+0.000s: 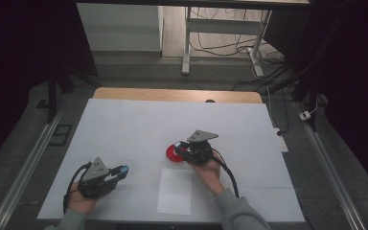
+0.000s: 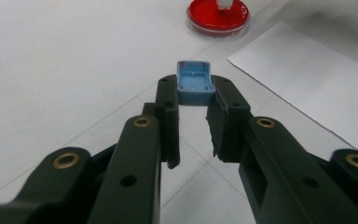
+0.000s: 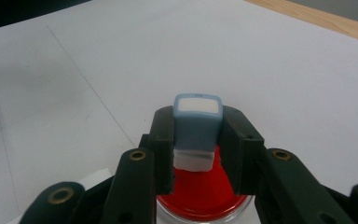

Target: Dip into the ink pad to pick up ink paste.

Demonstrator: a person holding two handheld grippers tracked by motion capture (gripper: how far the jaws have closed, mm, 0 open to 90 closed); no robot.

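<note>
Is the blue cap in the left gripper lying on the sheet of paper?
No, the blue cap is held between the left gripper jaws, beside the paper sheet.

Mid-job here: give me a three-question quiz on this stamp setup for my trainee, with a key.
1. True or false: the left gripper holds a blue cap.
2. What does the right gripper hold? A) blue-and-white stamp B) pen C) cup
3. Fill in: the stamp is over the red ___, beside the sheet of paper.

Key: 1 true; 2 A; 3 ink pad.
</note>
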